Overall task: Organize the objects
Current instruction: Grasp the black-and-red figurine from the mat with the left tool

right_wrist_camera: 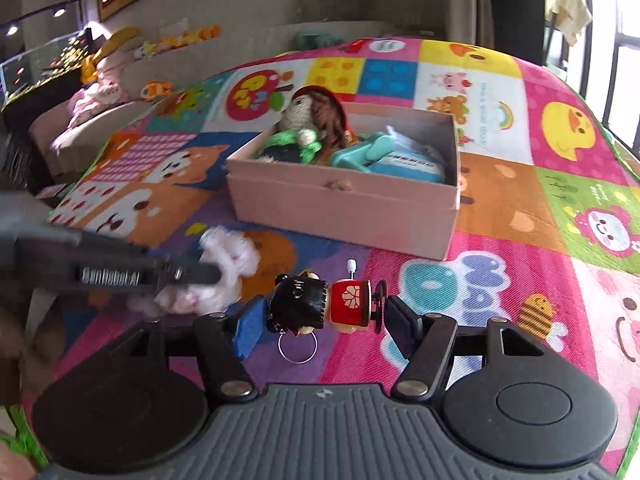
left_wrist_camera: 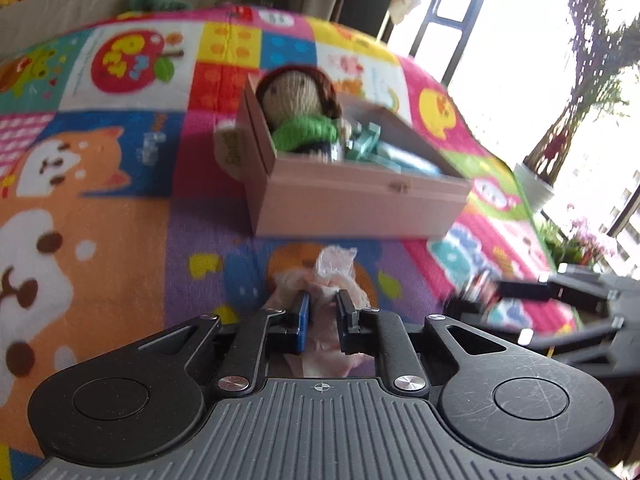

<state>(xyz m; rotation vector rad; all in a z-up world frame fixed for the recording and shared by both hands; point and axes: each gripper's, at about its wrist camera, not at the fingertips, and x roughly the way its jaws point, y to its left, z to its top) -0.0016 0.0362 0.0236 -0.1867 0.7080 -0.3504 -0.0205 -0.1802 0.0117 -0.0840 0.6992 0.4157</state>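
Note:
A pink open box (left_wrist_camera: pixel 352 200) sits on the colourful play mat; it also shows in the right wrist view (right_wrist_camera: pixel 344 208). Inside lie a knitted doll (left_wrist_camera: pixel 300 108) with brown hair and green scarf, and teal items (left_wrist_camera: pixel 384 152). My left gripper (left_wrist_camera: pixel 322 312) is shut on a crumpled white-pink wrapper (left_wrist_camera: pixel 334 268), just in front of the box. My right gripper (right_wrist_camera: pixel 320 312) is shut on a small doll keychain (right_wrist_camera: pixel 320 306) with black hair and a red body, lying sideways between the pads, its ring hanging below. The left gripper (right_wrist_camera: pixel 192 274) shows blurred in the right wrist view.
The play mat (right_wrist_camera: pixel 520 240) covers the floor. A sofa with plush toys (right_wrist_camera: pixel 120 64) stands at the back left. A potted plant (left_wrist_camera: pixel 560 152) and windows lie to the right. The right gripper (left_wrist_camera: pixel 500 292) shows in the left wrist view.

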